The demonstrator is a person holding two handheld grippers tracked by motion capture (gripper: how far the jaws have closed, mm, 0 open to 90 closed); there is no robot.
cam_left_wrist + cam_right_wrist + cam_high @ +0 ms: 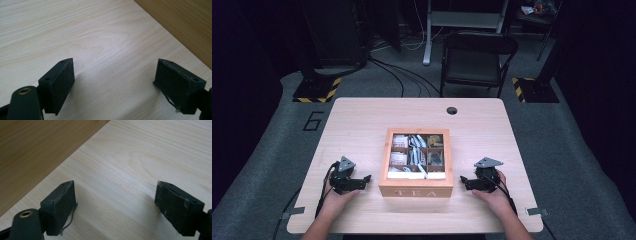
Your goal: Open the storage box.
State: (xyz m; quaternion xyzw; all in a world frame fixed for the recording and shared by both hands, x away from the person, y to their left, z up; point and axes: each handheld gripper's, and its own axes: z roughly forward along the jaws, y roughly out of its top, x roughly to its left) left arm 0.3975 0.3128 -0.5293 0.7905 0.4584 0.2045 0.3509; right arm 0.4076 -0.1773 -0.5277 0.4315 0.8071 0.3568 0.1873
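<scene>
Two handheld grippers rest on a pale wooden worktop (362, 120), the left gripper (362, 181) lower left and the right gripper (466, 182) lower right, both with jaws spread open and empty. Between them, at centre frame, sits an open wooden tea box (416, 189) holding sachets.

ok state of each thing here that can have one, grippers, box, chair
left gripper: open, holding nothing, low over the table left of the box
right gripper: open, holding nothing, low over the table right of the box
tea box: upright, compartments visible from above, tea bags inside
folding chair: unfolded, nobody on it, beyond the table
</scene>
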